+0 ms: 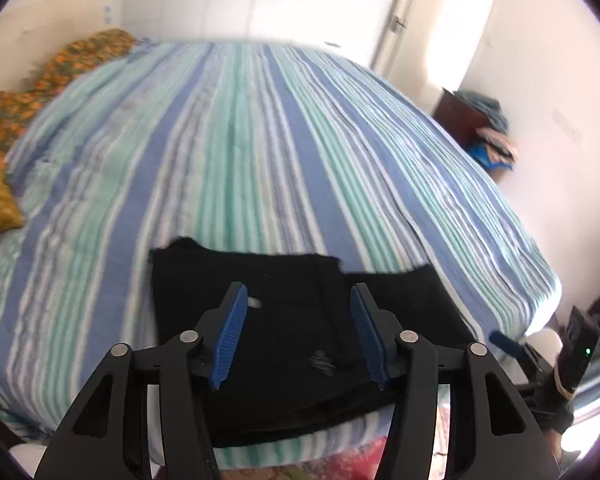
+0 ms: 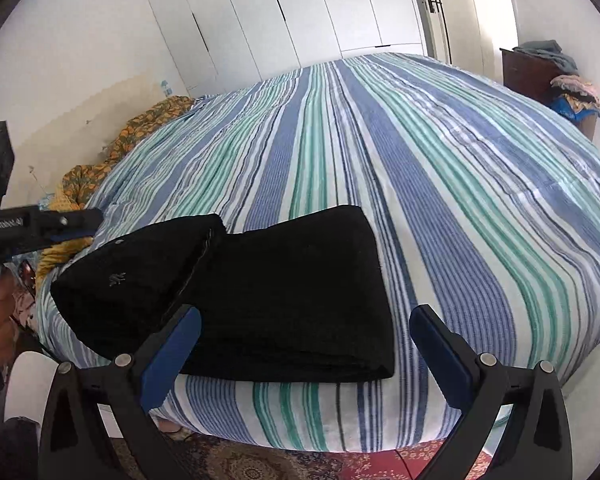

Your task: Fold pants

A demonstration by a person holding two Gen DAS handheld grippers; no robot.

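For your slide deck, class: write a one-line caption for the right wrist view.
Open right gripper hovers above folded black pants lying at the near edge of a blue-and-green striped bedspread.

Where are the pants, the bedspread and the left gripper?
pants (image 2: 292,292), right wrist view, middle of the folded black cloth
bedspread (image 2: 440,168), right wrist view, bare striped part
left gripper (image 1: 298,336), left wrist view, midway between its blue fingertips

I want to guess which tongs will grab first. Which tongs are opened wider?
The right tongs are wider: their blue fingers spread well apart over the black pants. The left tongs leave a narrower gap.
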